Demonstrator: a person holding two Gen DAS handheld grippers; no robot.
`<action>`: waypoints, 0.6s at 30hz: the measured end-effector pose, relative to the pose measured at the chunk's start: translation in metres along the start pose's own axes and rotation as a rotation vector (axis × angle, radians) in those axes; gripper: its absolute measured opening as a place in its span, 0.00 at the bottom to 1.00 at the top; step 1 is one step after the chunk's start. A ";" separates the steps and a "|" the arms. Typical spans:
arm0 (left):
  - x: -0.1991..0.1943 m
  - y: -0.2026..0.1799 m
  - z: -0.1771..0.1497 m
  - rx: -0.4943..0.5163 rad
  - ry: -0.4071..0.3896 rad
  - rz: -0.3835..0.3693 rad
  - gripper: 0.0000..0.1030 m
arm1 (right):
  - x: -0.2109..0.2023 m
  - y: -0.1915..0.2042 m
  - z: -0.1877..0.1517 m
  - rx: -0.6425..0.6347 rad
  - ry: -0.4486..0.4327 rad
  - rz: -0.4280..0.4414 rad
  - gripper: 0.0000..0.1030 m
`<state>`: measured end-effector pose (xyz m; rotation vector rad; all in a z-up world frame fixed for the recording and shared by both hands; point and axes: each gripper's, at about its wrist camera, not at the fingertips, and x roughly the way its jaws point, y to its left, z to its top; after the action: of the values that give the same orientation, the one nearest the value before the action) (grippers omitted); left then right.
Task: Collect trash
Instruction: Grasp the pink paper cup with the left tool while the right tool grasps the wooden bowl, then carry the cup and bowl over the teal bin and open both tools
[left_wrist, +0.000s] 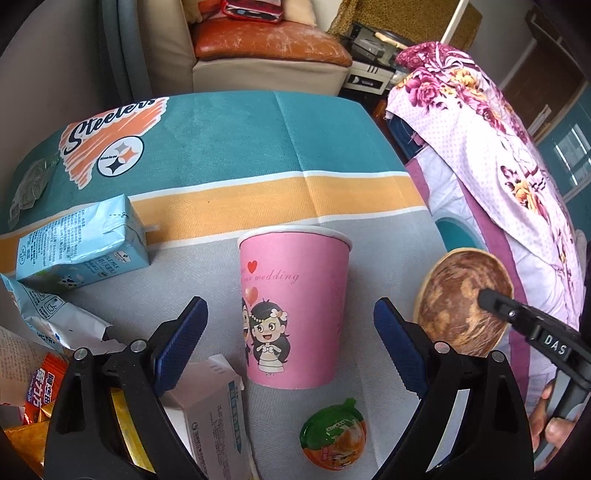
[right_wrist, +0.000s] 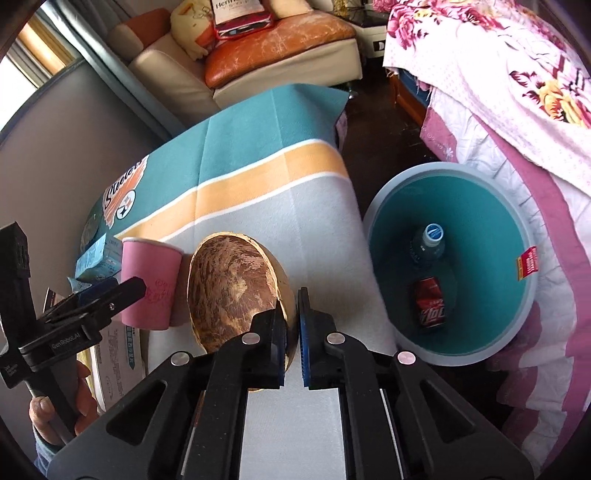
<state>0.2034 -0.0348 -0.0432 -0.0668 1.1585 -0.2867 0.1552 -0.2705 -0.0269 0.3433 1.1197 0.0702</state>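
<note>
A pink paper cup (left_wrist: 295, 266) stands upright on the table, just ahead of my left gripper (left_wrist: 290, 310), whose blue pads are spread wide on either side of it without touching: open. My right gripper (right_wrist: 291, 306) is shut on the rim of a brown hollow shell (right_wrist: 229, 288), holding it tilted above the table's right side. The shell (left_wrist: 458, 295) and one right finger (left_wrist: 491, 299) show at the right of the left wrist view. A round teal bin (right_wrist: 443, 170) stands on the floor to the right, holding a bottle (right_wrist: 428, 240) and a red can (right_wrist: 430, 302).
On the cloth-covered table (left_wrist: 258, 147) lie a blue carton (left_wrist: 81, 240), a torn blue wrapper (left_wrist: 48, 317), a white box (left_wrist: 218, 413), a sealed jelly cup (left_wrist: 334, 435) and red-orange wrappers (left_wrist: 37, 391). A bed with floral sheets (right_wrist: 498, 74) borders the bin. A sofa (left_wrist: 258, 44) stands behind.
</note>
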 end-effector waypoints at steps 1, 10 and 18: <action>0.003 -0.003 0.000 0.006 0.003 0.004 0.89 | -0.004 -0.004 0.001 0.003 -0.009 -0.005 0.06; 0.027 -0.012 -0.003 0.015 0.035 0.068 0.88 | -0.015 -0.021 -0.001 0.006 -0.030 -0.009 0.06; 0.028 -0.020 -0.005 0.026 0.019 0.131 0.59 | -0.020 -0.039 -0.004 0.040 -0.047 0.005 0.06</action>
<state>0.2058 -0.0612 -0.0661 0.0348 1.1718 -0.1871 0.1385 -0.3113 -0.0232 0.3814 1.0749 0.0445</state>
